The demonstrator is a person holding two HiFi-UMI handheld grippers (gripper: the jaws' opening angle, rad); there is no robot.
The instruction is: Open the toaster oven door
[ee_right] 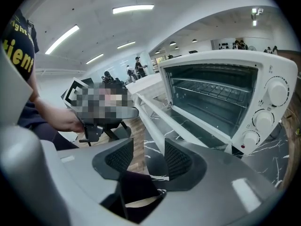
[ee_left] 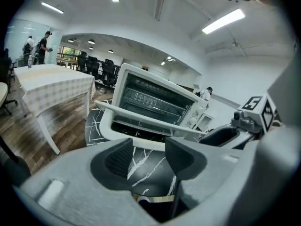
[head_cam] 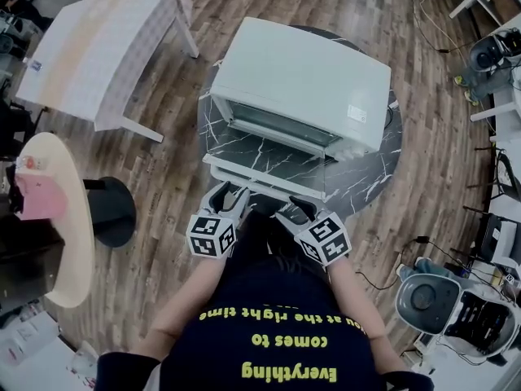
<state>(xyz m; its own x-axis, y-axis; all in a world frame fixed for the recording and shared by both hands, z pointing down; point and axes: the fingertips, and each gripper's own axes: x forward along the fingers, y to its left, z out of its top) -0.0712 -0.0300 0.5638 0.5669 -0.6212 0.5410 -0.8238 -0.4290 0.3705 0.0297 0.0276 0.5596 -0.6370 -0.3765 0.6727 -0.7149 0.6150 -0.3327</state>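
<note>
A white toaster oven (head_cam: 301, 80) stands on a round black marble table (head_cam: 370, 177). Its glass door (head_cam: 269, 161) is folded down flat toward me, showing the wire rack inside (ee_right: 211, 91). The door's white handle bar (head_cam: 260, 184) lies along the front edge. My left gripper (head_cam: 230, 192) hovers just in front of the handle's left part, open, with only the marble top seen between its pads (ee_left: 121, 158). My right gripper (head_cam: 299, 210) sits at the table's near edge by the handle's right part, also open and holding nothing (ee_right: 148, 157).
A white table with a checked cloth (head_cam: 98, 47) stands at the back left. A round beige table (head_cam: 61, 218) and a black pedestal base (head_cam: 110, 210) are at the left. Cables and machines (head_cam: 456, 300) crowd the right side on the wooden floor.
</note>
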